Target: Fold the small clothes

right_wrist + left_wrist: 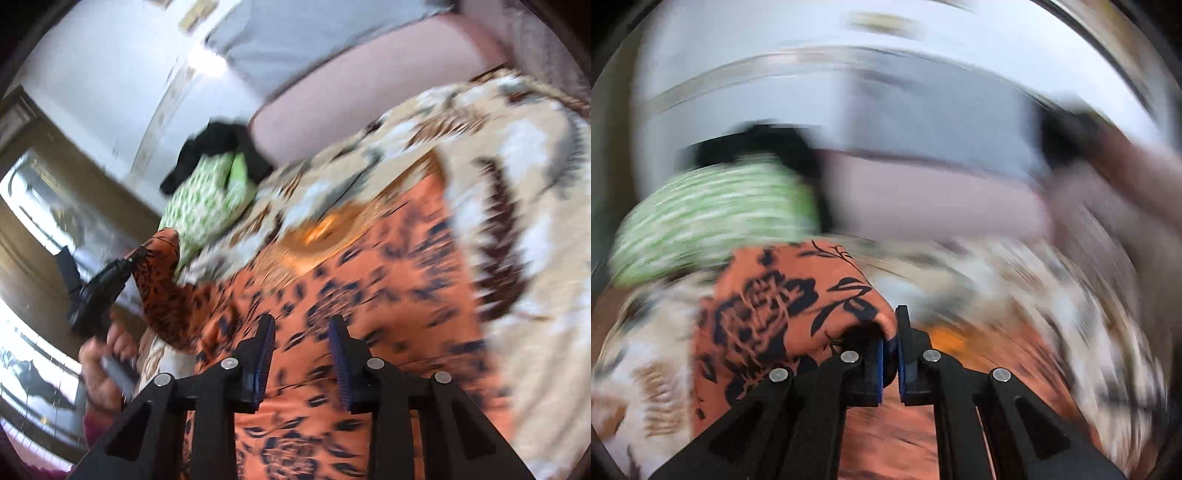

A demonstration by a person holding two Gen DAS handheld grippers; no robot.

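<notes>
Orange top point(369, 295) lies on the bedspread point(524, 206), below the green garment point(207, 195). Left gripper point(891, 332) pinches its edge, lifted; right gripper point(303, 354) hangs unclenched over the top's middle. Step: prob. first fold. Next: carry edge across, w/ right pinning the cloth.

The left wrist camera sits low and close behind its fingers, facing the headboard point(923, 199) across the bedspread point(646, 369). The right wrist camera tilts, close over the orange floral garment point(369, 295). Both share the green pillow point(713, 214), garment and bedspread.
</notes>
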